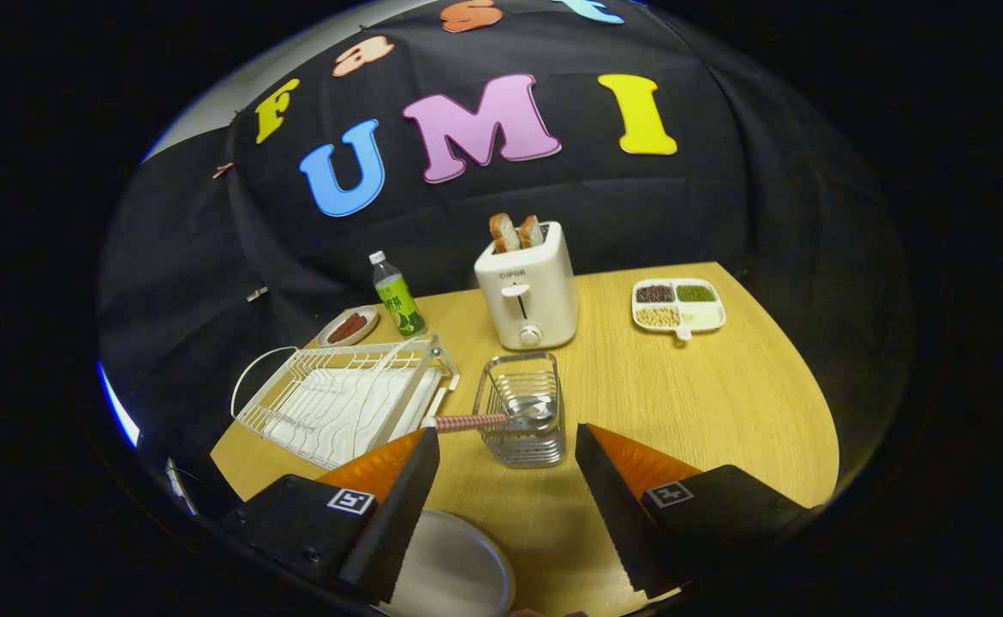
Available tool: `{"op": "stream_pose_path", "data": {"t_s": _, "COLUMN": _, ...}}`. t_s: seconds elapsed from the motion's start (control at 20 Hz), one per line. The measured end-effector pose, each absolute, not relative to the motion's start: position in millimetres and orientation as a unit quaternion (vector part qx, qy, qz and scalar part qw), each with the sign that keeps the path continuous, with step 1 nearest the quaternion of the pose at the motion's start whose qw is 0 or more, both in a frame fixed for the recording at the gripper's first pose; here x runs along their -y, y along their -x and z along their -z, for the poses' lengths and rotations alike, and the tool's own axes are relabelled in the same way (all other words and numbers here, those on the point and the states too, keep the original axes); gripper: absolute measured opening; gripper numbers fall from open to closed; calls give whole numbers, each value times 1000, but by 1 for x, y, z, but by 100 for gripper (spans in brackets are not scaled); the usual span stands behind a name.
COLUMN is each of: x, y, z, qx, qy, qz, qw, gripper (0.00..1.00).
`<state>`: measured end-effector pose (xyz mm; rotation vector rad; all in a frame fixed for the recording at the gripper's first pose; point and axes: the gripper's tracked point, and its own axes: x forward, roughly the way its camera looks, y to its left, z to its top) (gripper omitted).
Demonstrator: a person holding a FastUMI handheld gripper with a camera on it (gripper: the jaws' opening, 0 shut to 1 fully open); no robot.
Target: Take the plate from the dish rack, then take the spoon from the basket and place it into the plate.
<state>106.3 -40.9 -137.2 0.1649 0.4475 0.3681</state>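
Tongs (pixel 508 454): I hold them above the wooden surface (pixel 681 411), angled down, fingers spread wide with nothing between them.

Plate (pixel 454 570): pale, round, lying flat on the surface close under the tongs, beside the left finger, which hides part of it.

Spoon (pixel 501 416): metal bowl resting inside the wire basket (pixel 525 407), checked red-and-white handle sticking out sideways towards the dish rack. It sits just ahead of the fingers, about midway between them.

Dish rack (pixel 343 398): white wire, beside the basket, ahead of the left finger.

Beyond these: a cream toaster (pixel 528 287) with two slices of bread, a green bottle (pixel 398 296), a small dish of sausages (pixel 348 326), a divided tray of beans (pixel 679 306).
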Motion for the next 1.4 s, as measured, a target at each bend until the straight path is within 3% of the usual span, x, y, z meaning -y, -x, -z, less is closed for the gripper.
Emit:
{"op": "stream_pose_path", "data": {"t_s": 0.3, "x": -6, "y": -119, "z": 125, "qx": -178, "qy": -45, "qz": -235, "qw": 954, "gripper": 99}}
{"op": "stream_pose_path", "data": {"t_s": 0.7, "x": -20, "y": -160, "z": 161, "qx": -156, "qy": 7, "qz": -216, "qw": 964, "gripper": 99}}
{"op": "stream_pose_path", "data": {"t_s": 1.0, "x": -29, "y": -169, "z": 183, "qx": -137, "qy": 64, "qz": -212, "qw": 965, "gripper": 79}}
{"op": "stream_pose_path", "data": {"t_s": 1.25, "x": -24, "y": -174, "z": 193, "qx": -151, "qy": 65, "qz": -199, "qw": 966, "gripper": 46}}
{"op": "stream_pose_path", "data": {"t_s": 1.4, "x": -16, "y": -177, "z": 186, "qx": -150, "qy": 54, "qz": -190, "qw": 969, "gripper": 44}}
